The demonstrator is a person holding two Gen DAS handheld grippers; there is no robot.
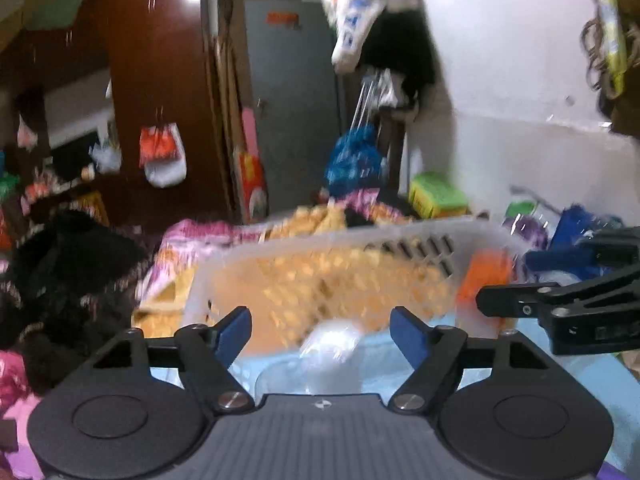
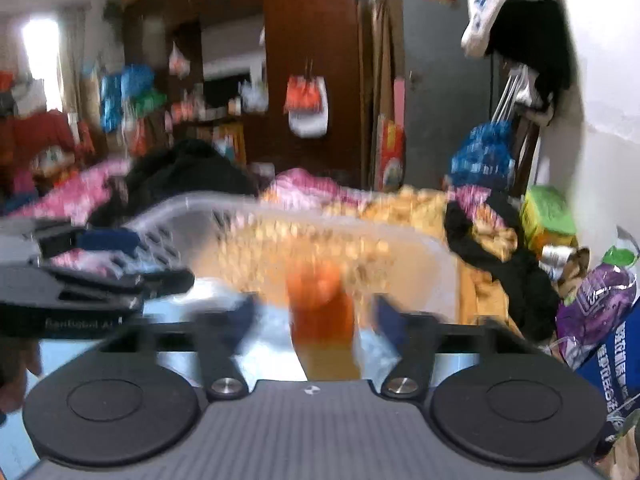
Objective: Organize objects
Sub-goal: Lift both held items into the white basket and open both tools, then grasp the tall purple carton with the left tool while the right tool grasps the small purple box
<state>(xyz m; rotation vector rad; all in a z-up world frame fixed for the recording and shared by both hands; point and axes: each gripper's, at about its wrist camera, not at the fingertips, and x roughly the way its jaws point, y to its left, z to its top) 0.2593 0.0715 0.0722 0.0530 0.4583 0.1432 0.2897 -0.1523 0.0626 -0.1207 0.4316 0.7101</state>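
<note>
My left gripper [image 1: 322,330]: two blue-padded fingers [image 1: 233,334] spread apart, nothing pressed between them. One clear, crumpled plastic item [image 1: 330,342] lies just beyond and between the tips, blurred; I cannot tell what it is. It rests on a pale blue surface [image 1: 400,380].

My right gripper [image 2: 316,318]: its two fingers [image 2: 394,316] stand wide. One orange bottle-like object [image 2: 322,316] sits between them, upright; heavy blur, and the pads appear clear of its sides. In the left wrist view the same orange object [image 1: 484,276] shows at right, inside the basket's near right corner, with the right gripper's black fingers [image 1: 516,304] just beside it.

One translucent white basket [image 1: 400,236] with slotted walls lies just beyond both grippers. Through its bottom I see the orange-patterned bedding [image 1: 320,216] it rests on.

Further out, the bed carries one black garment pile [image 1: 68,264] on the left and pink cloth [image 2: 92,192]. Right side: one purple packet [image 2: 600,292], one green box [image 1: 438,194] near the white wall. Far: one grey door [image 1: 296,100], a dark red wardrobe [image 1: 160,60] with one orange-and-white bag [image 1: 162,154] hanging on it, one blue bag [image 1: 354,158] beside the door.
</note>
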